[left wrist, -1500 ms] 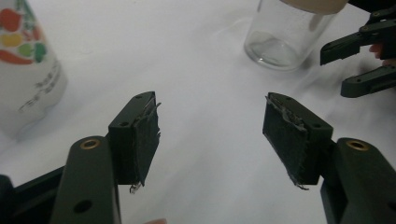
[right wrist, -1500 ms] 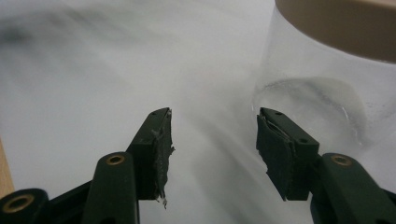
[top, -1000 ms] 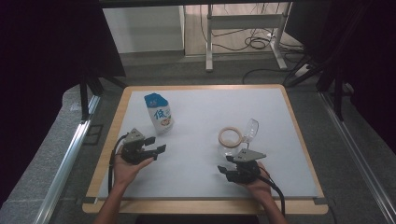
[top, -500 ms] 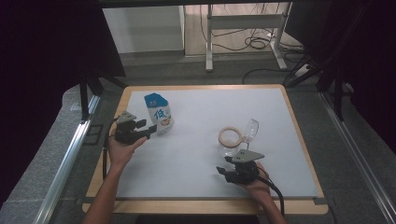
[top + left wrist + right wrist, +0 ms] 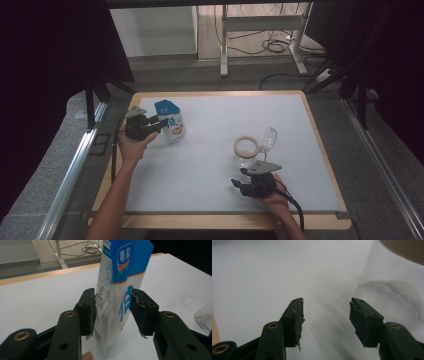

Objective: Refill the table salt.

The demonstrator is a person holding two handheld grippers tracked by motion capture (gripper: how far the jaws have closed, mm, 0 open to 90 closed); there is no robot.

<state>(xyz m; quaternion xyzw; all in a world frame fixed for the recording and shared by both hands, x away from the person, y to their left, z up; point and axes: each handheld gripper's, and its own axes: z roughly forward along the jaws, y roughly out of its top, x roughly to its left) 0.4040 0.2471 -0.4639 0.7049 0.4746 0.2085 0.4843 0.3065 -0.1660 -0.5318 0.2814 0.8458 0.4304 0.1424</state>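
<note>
A blue-and-white milk carton [image 5: 172, 125] stands upright at the table's far left. My left gripper [image 5: 161, 122] reaches it from the left. In the left gripper view the carton [image 5: 120, 285] sits between the jaws of that gripper [image 5: 113, 312]. These have just been closing, and both pads now press on its sides. A clear glass [image 5: 261, 146] lies on its side at the right, next to a tape ring [image 5: 246, 146]. My right gripper [image 5: 241, 178] rests just in front of the glass, open. In the right gripper view nothing lies between its jaws [image 5: 325, 320], and the glass [image 5: 389, 297] is beside the right jaw.
The white work surface has a wooden rim [image 5: 320, 150]. Dark curtains hang on both sides. A metal rail [image 5: 75, 165] runs along the left of the table. Desk legs and cables [image 5: 270, 45] lie on the floor beyond the far edge.
My left gripper moved away from the front left toward the carton, rose a little, and closed its jaws around it. The right gripper, glass and tape ring stayed put.
</note>
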